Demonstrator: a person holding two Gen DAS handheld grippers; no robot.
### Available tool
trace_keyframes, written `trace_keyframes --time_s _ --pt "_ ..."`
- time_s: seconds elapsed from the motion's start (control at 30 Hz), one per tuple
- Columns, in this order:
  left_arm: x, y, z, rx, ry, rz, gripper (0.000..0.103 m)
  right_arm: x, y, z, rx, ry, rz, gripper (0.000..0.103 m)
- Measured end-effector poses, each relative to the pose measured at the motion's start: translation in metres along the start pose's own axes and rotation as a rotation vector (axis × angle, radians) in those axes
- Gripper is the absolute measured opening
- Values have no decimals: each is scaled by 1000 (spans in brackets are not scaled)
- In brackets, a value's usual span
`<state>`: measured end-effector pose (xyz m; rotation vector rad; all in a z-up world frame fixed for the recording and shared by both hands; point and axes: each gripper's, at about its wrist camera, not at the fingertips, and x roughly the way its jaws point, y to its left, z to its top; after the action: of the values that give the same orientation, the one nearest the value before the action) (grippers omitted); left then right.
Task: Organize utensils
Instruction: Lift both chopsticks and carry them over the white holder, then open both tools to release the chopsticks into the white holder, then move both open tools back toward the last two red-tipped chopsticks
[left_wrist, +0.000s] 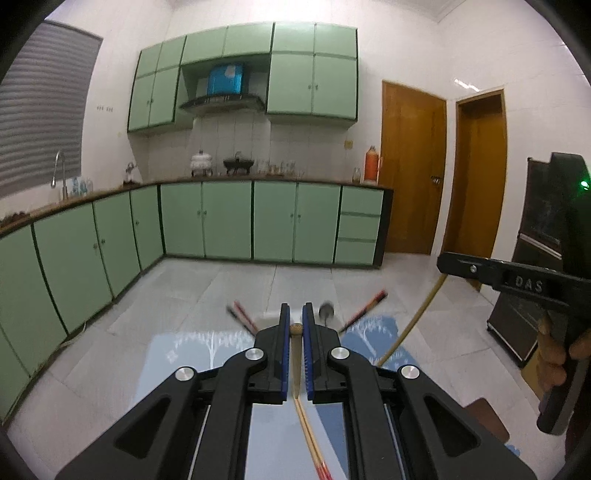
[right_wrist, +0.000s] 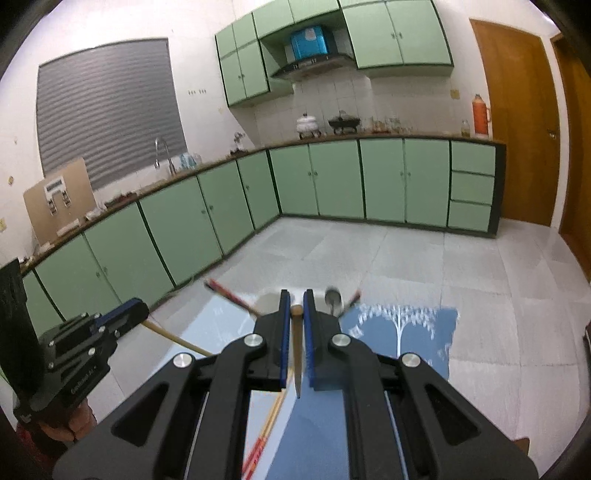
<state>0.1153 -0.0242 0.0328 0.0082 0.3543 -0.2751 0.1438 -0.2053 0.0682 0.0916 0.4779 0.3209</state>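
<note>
Bamboo chopsticks (left_wrist: 308, 435), red at the near tips, are lying at six o'clock in the left wrist view, running under the left gripper (left_wrist: 294, 325) along its axis. That gripper's blue-lined jaws are standing nearly together around a wooden handle (left_wrist: 296, 329); whether the pads are actually bearing on it cannot be told. The right gripper (right_wrist: 295, 314) is showing much the same: jaws narrow about a wooden handle (right_wrist: 296, 311) whose thin blade (right_wrist: 297, 380) is pointing back toward the camera, contact again uncertain. Judging by the task, each tool is carrying or lining up one utensil by its handle, the better to control direction. Beyond the fingertips, at twelve o'clock, a pale holder (left_wrist: 271, 318) is sitting on the blue patterned mat (left_wrist: 373, 332), already taking a metal spoon (left_wrist: 326, 309) and red-tipped chopsticks (left_wrist: 364, 311) leaning outward. Farther off, green cabinets (left_wrist: 229, 218) are lining the walls.
</note>
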Motion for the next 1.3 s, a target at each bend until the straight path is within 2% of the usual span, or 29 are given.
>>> trace_keyframes --time_s 0.2,0.37,0.6,0.9,1.07,1.2,1.3 --pt "-1 -3 42 23 -104 1 6 -3 2 45 -44 -105 -31 6" --pt "23 -2 66 39 -154 23 6 22 -6 64 -52 -117 -59 6" --pt "79 9 58 19 -72 36 6 83 -29 56 -19 -51 -77 6" --pt "139 25 33 0 56 46 6 136 -27 28 -14 48 -49 6" --pt "153 30 21 -18 111 45 7 142 -26 16 -14 78 -58 15" --pt "140 39 23 -38 80 55 24 125 -32 18 7 31 -88 31" --pt "120 42 28 -48 37 66 29 105 -35 19 10 -12 -105 39"
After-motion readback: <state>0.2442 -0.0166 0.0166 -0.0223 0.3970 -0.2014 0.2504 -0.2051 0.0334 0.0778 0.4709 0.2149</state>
